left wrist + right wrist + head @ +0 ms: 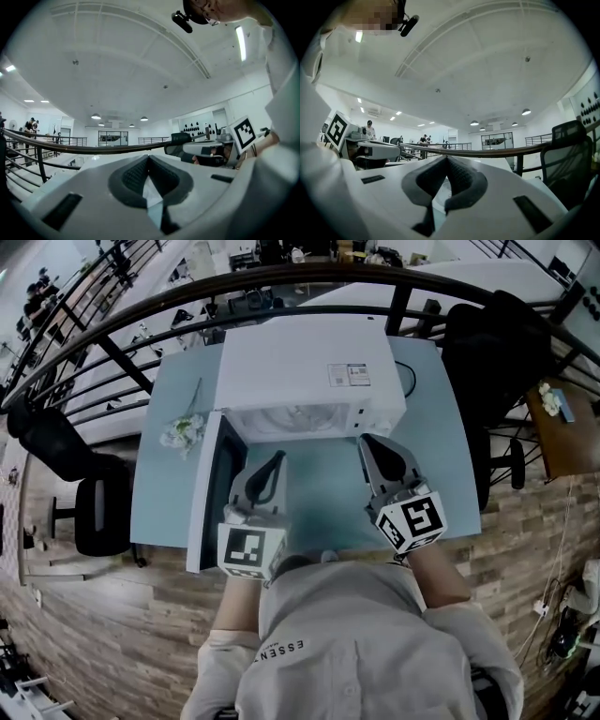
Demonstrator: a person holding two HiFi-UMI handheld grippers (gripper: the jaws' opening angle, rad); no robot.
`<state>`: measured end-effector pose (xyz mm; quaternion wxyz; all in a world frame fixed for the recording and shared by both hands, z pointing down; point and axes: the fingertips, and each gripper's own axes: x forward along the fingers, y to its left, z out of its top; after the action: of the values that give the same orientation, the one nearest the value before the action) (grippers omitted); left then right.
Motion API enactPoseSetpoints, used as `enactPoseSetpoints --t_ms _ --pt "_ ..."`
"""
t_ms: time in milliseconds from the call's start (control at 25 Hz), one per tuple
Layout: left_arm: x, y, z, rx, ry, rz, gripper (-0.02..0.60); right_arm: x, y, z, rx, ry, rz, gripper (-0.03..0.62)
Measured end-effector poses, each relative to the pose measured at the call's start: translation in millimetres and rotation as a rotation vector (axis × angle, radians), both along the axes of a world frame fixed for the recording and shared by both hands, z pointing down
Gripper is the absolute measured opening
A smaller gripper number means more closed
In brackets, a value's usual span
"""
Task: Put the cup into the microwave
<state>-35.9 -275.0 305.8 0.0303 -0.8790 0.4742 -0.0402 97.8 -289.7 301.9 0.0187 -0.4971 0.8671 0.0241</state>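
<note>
Head view: pale shirt nearest, both hands held out in front of it. Left gripper has its fingers together with nothing between them; the left gripper view shows the dark pads meeting at the tip. Right gripper is the same, fingers pressed together and empty, tips meeting in the right gripper view. Both point level toward the microwave. Light blue table lies under and around both sets of fingers. Microwave door is swung open, just left of the left fingers. The open cavity is right ahead of both fingertips, near them but not touched. Cup: can't make it out in any view; the cavity shows only pale shapes. Flowers lie on the table further left of the left fingers, past the door. Dark curved railing runs beyond the microwave, well ahead of the fingers.
</note>
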Motion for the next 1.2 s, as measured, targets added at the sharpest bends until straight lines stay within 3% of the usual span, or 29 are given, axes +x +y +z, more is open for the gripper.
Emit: enactPoseSetpoints --t_ms 480,1200 --pt "0 -6 0 0.007 -0.018 0.012 0.002 -7 0 -4 0.029 0.041 -0.051 0.015" --pt "1 -11 -13 0.037 -0.031 0.011 0.000 5 -7 -8 0.027 0.011 -0.009 0.015"
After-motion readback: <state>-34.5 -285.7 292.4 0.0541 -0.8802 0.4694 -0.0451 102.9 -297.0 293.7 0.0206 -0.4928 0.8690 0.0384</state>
